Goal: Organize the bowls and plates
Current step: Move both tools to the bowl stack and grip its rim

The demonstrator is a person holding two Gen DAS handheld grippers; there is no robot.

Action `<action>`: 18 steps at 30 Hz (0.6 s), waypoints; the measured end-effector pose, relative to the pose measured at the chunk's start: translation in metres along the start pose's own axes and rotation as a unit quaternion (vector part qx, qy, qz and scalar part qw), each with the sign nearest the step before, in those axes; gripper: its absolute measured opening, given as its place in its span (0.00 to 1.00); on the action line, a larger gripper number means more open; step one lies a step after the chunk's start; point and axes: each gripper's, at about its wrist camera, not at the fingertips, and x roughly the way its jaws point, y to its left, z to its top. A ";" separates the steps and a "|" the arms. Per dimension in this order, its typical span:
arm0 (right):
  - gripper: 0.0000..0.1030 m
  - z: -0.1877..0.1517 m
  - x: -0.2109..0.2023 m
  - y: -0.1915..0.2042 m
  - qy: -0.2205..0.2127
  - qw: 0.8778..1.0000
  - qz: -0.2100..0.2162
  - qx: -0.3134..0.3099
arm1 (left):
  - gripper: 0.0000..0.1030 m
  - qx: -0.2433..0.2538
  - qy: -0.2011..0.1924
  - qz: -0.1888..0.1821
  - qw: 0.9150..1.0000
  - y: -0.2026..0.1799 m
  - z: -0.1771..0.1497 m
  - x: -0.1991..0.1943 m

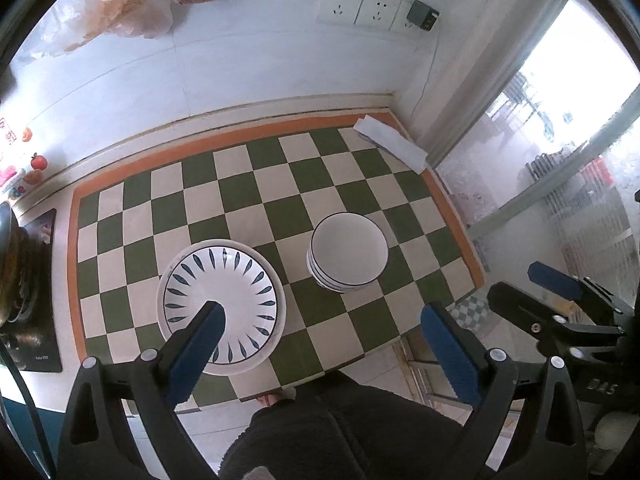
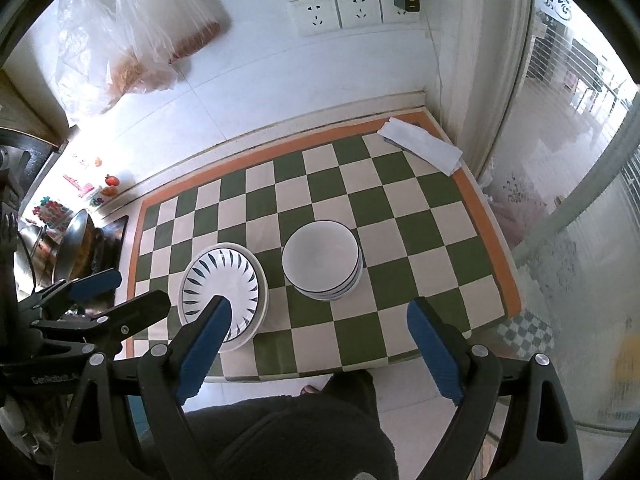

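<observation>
**Plates and bowls stacked side by side on the checked mat**

Plates (image 1: 222,304) with a dark leaf pattern sit in a short stack on the green-and-cream checked mat (image 1: 256,184), and a stack of white bowls (image 1: 348,256) with thin dark rims stands just beside them, apart by a narrow strip of mat.

Readable writing is scarce: the right wrist view shows "GenRobot" printed on the body of the left gripper (image 2: 116,292), with the rest too small to make out. Letters on the right gripper's body in the left wrist view are too blurred to read.

Beyond the two stacks, toward the wall sockets (image 1: 360,10), most of the mat lies bare up to its orange border. A folded white cloth (image 1: 394,144) rests at the mat's far corner by the window frame. Both stacks stand near the mat's front edge.

The left gripper (image 1: 324,320) hangs above the front of the mat, jaws spread wide and holding nothing; one finger overlaps the plates in view. The right gripper (image 2: 320,320) is likewise spread and unloaded, the bowls lying just ahead between its fingers.
</observation>
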 end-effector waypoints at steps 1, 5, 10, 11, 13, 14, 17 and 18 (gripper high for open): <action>0.90 0.002 0.004 -0.002 -0.006 1.000 0.011 0.000 | 0.98 -0.001 0.002 0.001 1.000 0.001 0.003 0.004; 0.91 0.007 0.025 -0.010 -0.009 0.999 0.036 0.004 | 0.97 -0.015 0.015 0.006 1.000 0.010 0.014 0.033; 0.91 0.016 0.081 -0.036 0.029 0.997 0.045 0.057 | 0.97 -0.049 0.066 0.000 0.997 0.027 0.035 0.092; 0.91 0.018 0.095 -0.043 0.037 0.996 0.052 0.070 | 0.97 -0.052 0.075 -0.004 0.996 0.030 0.039 0.104; 0.91 0.019 0.122 -0.056 0.056 0.993 0.054 0.093 | 0.97 -0.063 0.106 -0.008 0.992 0.035 0.045 0.134; 0.91 0.020 0.135 -0.062 0.065 0.991 0.058 0.102 | 0.97 -0.065 0.120 -0.009 0.991 0.037 0.047 0.147; 0.91 0.018 0.177 -0.081 0.097 0.984 0.067 0.133 | 0.97 -0.076 0.166 -0.027 0.983 0.043 0.053 0.188; 0.91 0.017 0.189 -0.087 0.105 0.982 0.073 0.143 | 0.97 -0.077 0.174 -0.034 0.981 0.043 0.055 0.197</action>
